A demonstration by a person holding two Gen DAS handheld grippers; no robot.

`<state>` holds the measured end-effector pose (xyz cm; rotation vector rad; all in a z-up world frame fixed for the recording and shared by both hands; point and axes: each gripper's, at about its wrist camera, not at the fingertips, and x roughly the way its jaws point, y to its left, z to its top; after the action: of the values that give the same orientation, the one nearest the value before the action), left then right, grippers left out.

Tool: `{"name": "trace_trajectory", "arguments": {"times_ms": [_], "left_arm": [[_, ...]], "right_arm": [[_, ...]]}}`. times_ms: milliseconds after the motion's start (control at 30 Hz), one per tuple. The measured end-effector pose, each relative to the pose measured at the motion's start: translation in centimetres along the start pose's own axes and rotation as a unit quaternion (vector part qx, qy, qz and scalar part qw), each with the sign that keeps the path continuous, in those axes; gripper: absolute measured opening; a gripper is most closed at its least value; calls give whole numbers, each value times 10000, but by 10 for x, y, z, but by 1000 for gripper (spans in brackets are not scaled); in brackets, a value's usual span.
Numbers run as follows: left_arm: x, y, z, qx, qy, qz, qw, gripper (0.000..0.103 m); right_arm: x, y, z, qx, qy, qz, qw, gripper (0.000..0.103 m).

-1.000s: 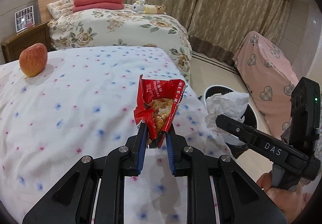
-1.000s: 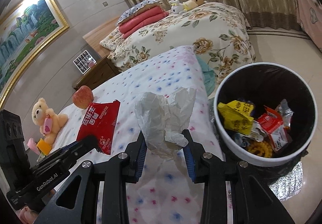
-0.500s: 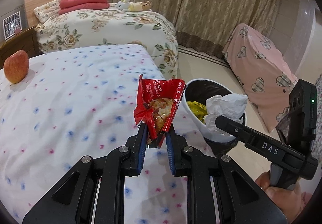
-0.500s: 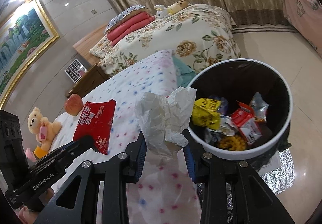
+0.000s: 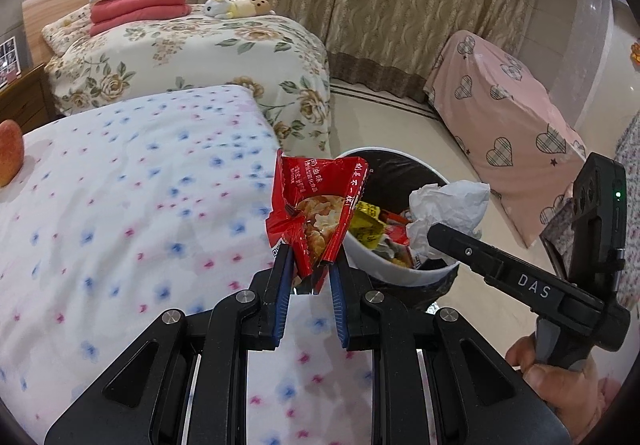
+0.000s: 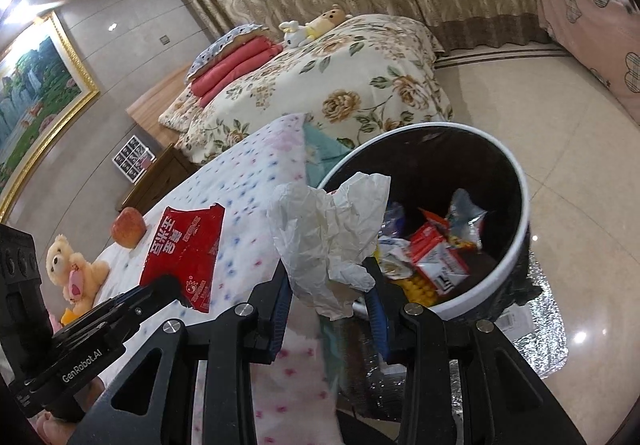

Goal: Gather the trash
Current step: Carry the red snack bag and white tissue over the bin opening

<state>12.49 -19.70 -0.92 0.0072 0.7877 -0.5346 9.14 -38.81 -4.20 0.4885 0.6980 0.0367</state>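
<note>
Left wrist view facing the bin (image 5: pixel 400 273) closely from over the bed (image 5: pixel 120 205), right wrist view nearer, looking down into the bin (image 6: pixel 516 245), both sharing it.

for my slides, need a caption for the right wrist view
Right gripper carries crumpled white paper toward the part-filled trash bin.

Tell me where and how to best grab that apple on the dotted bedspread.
Grip the apple across its round middle, coming down from above with the jaws either side of its widest part. It sits upright on the soft bedspread with open space around it, so probably nothing blocks a top approach.
</note>
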Motion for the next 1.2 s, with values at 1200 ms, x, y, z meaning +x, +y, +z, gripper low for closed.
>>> {"name": "trace_trajectory", "arguments": {"times_ms": [1200], "left_arm": [[48, -59, 28, 549, 249, -132, 9981, 17]], "right_arm": [[4, -49, 34, 165, -47, -278, 9995, 38]]}}
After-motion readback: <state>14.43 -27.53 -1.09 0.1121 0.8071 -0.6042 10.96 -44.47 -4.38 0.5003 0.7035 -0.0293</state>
